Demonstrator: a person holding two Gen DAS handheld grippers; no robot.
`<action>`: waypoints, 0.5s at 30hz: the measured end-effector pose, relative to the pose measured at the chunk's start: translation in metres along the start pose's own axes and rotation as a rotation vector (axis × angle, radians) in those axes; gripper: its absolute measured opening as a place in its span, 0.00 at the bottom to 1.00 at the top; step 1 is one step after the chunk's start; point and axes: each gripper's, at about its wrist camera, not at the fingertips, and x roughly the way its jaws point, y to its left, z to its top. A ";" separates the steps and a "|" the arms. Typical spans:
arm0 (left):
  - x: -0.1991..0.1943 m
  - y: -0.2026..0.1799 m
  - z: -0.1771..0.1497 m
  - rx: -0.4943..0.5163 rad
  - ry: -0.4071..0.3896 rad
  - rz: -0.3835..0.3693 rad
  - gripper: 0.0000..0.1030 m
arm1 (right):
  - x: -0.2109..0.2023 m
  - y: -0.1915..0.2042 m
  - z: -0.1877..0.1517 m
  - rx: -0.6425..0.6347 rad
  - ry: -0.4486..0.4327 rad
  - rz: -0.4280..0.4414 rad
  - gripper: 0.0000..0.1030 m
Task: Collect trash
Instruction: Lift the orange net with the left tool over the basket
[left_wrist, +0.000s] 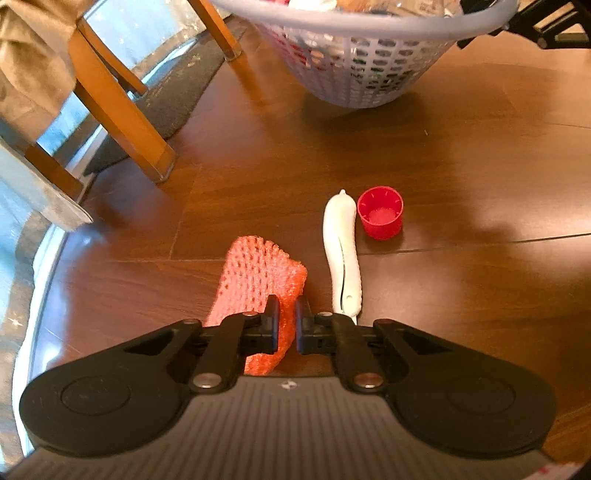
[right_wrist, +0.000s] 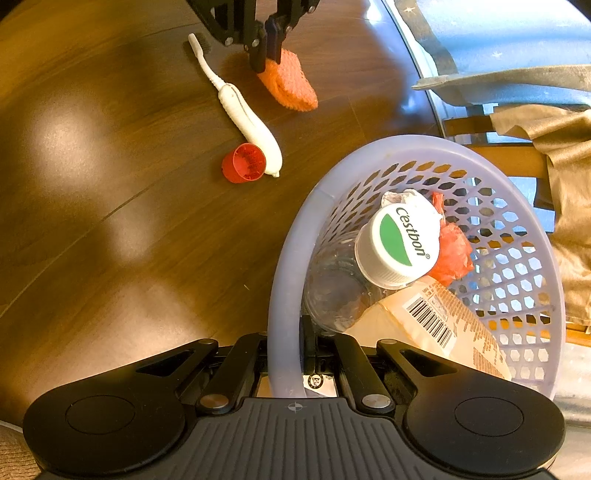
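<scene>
Our right fingers clamp the rim of the pale lilac perforated plastic basket, which holds a clear bottle with a white-and-green cap. Our left gripper, angled low over the brown wooden table, pinches the orange foam mesh sleeve. Beside it lies a white toothbrush, touching a small red plastic cap.

Left tongs clamped on foam net; right tongs pinching basket rim.

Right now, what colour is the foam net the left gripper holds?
Orange-pink foam net, clearest in the left wrist view.
</scene>
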 end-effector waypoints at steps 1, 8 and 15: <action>-0.003 0.000 0.001 0.004 -0.005 0.002 0.06 | 0.000 0.000 0.000 0.000 0.000 0.000 0.00; -0.030 -0.001 0.009 0.002 -0.053 0.016 0.06 | 0.000 -0.001 0.000 -0.002 0.001 0.000 0.00; -0.055 0.000 0.021 0.016 -0.109 0.035 0.06 | 0.001 -0.001 0.001 -0.004 0.001 0.000 0.00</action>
